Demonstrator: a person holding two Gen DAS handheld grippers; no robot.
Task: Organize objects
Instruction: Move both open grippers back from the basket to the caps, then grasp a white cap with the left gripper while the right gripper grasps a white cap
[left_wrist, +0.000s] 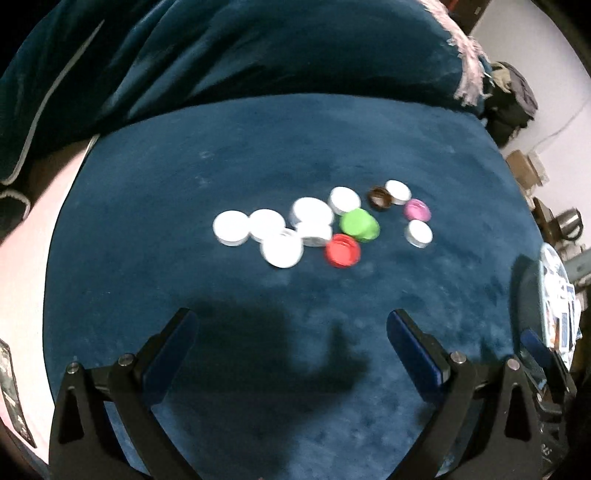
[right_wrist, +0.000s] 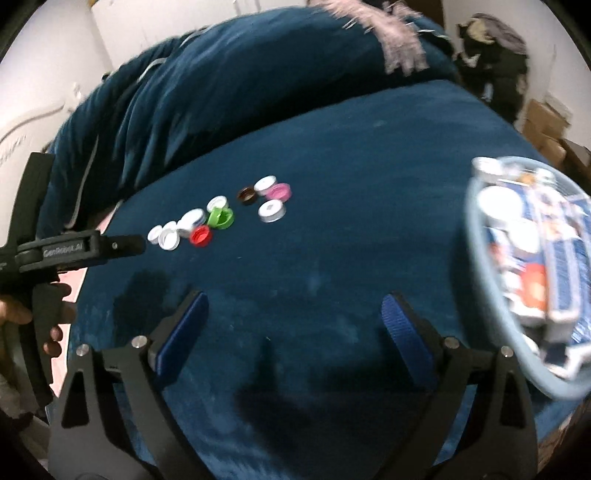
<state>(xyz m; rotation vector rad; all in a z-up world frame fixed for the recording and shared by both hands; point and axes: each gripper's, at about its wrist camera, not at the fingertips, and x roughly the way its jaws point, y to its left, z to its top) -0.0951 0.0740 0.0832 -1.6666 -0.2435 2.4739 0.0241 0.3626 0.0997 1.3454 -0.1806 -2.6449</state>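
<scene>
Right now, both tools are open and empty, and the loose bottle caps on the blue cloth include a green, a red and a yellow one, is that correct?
Nearly: there is no yellow cap. The third coloured one is a pink cap, beside the green cap and the red cap, as the left wrist view shows. The left tool and the right tool are indeed open and empty.

Your work surface is a dark teal plush blanket (left_wrist: 295, 155) spread over a bed. At twelve o'clock a bunched teal cover (left_wrist: 236, 51) rises behind it, with a pink fringe (left_wrist: 469, 62) at one o'clock. White walls (right_wrist: 51, 74) stand beyond. Cardboard boxes (right_wrist: 546, 125) sit at two o'clock, beside a dark heap of clothes (right_wrist: 495, 59).
</scene>
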